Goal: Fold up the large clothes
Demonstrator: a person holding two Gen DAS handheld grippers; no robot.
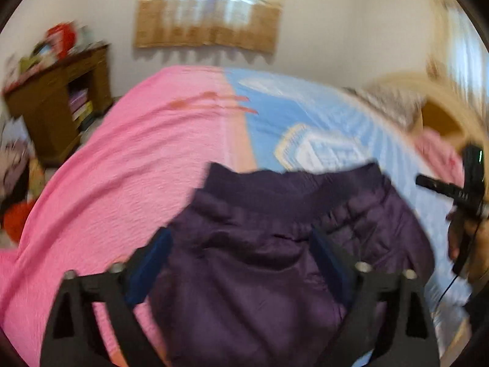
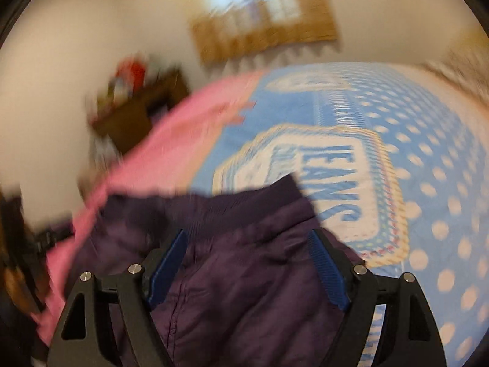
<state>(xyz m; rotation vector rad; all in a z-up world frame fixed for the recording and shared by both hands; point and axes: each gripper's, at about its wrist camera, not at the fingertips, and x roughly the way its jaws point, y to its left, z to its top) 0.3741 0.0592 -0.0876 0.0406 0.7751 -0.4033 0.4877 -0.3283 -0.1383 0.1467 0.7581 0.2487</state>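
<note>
Purple padded jacket [image 1: 259,244] is seen lying on a bed [image 1: 122,159], spread across the near part where a pink sheet [image 1: 128,153] on the left meets a blue cover [image 1: 321,116] on the right. Both views are blurred. The left gripper [image 1: 241,263] is held with its fingers [image 1: 152,263] spread wide on either side of the jacket's bulk; whether any fabric is pinched cannot be told. The right gripper [image 2: 249,263] is likewise wide apart, its blue fingers [image 2: 168,266] flanking the purple cloth, with no firm hold to be made out. On the blue cover a cream-bordered patch [image 2: 324,183] is printed, and the letters "EANS" can be read on it in the right view; white dots fill the cover to the right. A brown cabinet [image 1: 61,101] stands far left against the wall, a curtained window [image 1: 211,15] beyond.
</note>
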